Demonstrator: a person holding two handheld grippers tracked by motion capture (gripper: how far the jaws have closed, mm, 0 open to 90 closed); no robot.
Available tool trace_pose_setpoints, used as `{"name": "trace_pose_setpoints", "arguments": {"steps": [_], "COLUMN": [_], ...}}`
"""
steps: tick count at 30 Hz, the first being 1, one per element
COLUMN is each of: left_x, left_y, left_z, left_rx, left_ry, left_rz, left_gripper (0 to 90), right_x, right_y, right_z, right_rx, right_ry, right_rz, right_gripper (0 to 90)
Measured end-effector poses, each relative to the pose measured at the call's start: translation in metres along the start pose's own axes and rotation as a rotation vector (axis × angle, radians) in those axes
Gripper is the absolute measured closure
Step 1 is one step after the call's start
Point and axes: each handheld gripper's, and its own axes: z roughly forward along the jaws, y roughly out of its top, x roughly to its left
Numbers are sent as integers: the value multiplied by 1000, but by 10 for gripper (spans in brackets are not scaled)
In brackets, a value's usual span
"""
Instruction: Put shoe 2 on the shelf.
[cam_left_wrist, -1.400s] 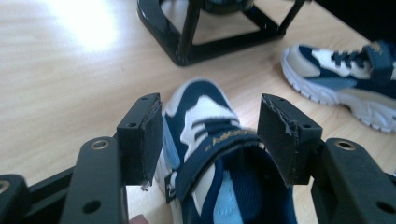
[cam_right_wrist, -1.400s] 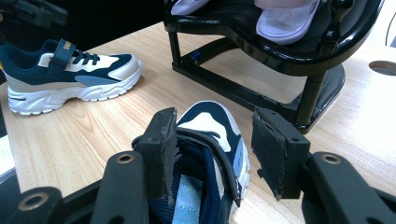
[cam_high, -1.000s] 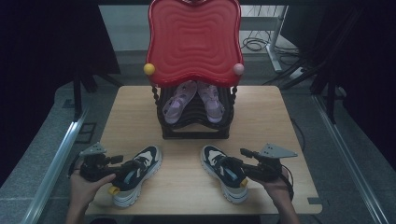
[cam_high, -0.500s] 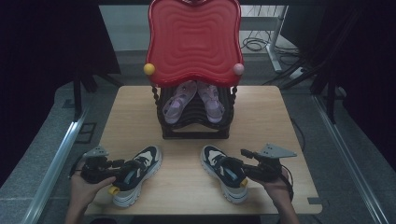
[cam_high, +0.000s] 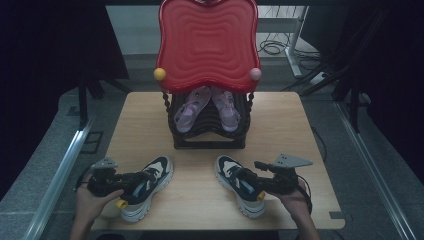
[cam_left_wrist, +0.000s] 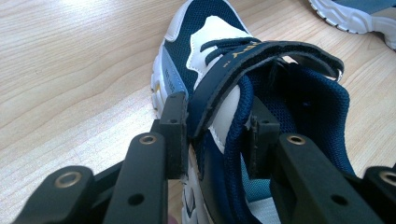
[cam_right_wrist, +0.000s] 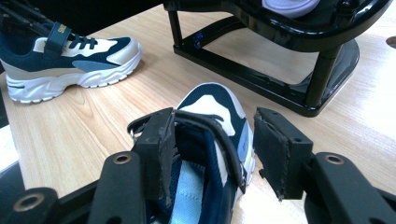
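A: From the high view, where are the tongs?
B: Both sit near the bench's front edge. The left gripper reaches into the left shoe by the front left corner; the right gripper meets the right shoe toward the front right. How wide either stands I cannot tell from up here.

A: And the left gripper view?
B: The left gripper is pressed in on the left shoe, pinching its collar and the root of the strap between both pads. A white sole of the right shoe shows at the top right, well apart.

A: The right gripper view?
B: The right gripper is spread. One pad touches the collar of the right shoe, its strap lying across the gap; the other pad stands clear outside the shoe, over bare wood.

A: Anything in the way?
B: The black rack stands just beyond that shoe's toe, under a red tray in the high view, with lilac sandals on it. The left shoe lies off to the side.
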Motion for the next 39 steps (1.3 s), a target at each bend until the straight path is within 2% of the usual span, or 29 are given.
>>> {"name": "trace_pose_setpoints", "arguments": {"steps": [6, 14, 23, 30, 39], "left_x": [-1, -1, -1, -1, -1], "left_y": [0, 0, 0, 1, 1], "left_z": [0, 0, 0, 0, -1], "left_rx": [2, 0, -1, -11, -25], "left_ry": [5, 5, 5, 23, 28], "left_rz": [1, -1, -2, -14, -26], "left_gripper": [666, 665, 663, 680, 692], "right_x": [-6, -9, -13, -13, -10], "right_y": [5, -1, -5, -5, -7], "right_z": [8, 21, 26, 26, 23], "right_rx": [16, 115, 185, 195, 172], "right_ry": [14, 53, 58, 43, 28], "right_rz": [12, 27, 59, 67, 79], "right_gripper": [523, 542, 591, 676, 705]}}
